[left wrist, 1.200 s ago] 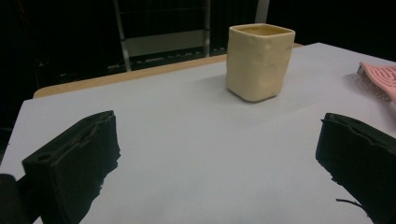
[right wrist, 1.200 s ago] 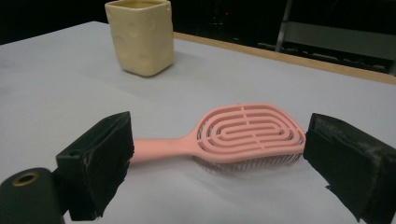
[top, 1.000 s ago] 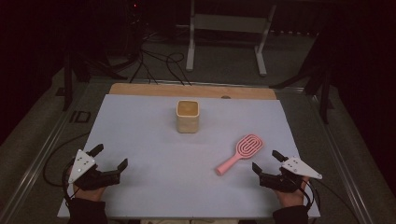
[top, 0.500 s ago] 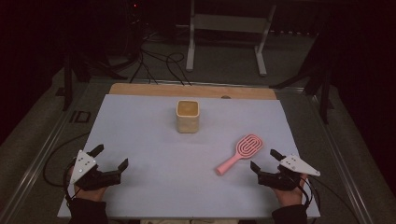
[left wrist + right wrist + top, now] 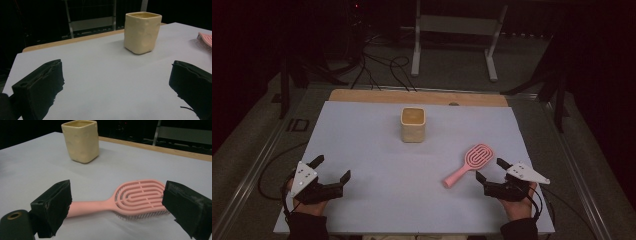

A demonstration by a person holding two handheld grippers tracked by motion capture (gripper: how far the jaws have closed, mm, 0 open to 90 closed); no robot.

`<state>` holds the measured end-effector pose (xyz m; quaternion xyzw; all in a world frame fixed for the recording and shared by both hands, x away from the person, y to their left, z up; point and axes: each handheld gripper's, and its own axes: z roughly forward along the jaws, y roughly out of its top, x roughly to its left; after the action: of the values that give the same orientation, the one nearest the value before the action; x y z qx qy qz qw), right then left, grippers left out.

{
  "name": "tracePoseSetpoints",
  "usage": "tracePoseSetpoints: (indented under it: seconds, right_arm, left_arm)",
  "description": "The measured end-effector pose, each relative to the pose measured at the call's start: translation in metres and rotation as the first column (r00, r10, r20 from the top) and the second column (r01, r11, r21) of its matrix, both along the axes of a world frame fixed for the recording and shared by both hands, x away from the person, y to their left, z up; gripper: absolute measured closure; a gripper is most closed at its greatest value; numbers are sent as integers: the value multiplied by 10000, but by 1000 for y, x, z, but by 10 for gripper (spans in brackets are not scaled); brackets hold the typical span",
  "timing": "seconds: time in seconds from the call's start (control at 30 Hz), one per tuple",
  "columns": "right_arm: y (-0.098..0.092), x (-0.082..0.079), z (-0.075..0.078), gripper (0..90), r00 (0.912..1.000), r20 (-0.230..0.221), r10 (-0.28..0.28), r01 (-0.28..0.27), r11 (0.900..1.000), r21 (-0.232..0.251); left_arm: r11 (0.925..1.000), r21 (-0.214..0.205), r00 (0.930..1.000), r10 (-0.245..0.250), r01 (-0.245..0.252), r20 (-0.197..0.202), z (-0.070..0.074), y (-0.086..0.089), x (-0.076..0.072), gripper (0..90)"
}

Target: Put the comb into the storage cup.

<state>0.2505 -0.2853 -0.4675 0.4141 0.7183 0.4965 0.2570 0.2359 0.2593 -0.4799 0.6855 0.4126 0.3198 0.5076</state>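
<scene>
The left gripper (image 5: pixel 331 173) waits at seven o'clock with jaws spread and empty, the cup (image 5: pixel 413 124) stands near twelve, and the brush (image 5: pixel 469 163) lies at four just ahead of the wide-open right gripper (image 5: pixel 492 172), which likely must advance to grasp it.

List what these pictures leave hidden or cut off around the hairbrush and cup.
- Pink hairbrush: bristles face the table; right gripper view hides its handle end behind a jaw; left gripper view cuts it at the edge.
- Cream cup: inside too dim in the high view, above the lens in both gripper views.
</scene>
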Motion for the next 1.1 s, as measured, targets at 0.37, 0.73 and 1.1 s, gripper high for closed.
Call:
tracePoseSetpoints:
  seconds: [0.37, 0.73, 1.1]
  right_arm:
    - [12, 8, 4, 90, 9995, -150, 283, -283, 9996, -29]
    - [30, 21, 7, 91, 9975, -390, 588, -590, 9983, -34]
    - [40, 31, 5, 91, 9947, -754, 698, -702, 9975, -29]
  left_arm:
    - [10000, 38, 10000, 89, -89, 27, -1, 0, 0, 2]
    - [9999, 65, 10000, 95, -95, 30, -2, -1, 1, 2]
    - [9999, 136, 10000, 57, -57, 4, -4, -4, 2, 2]
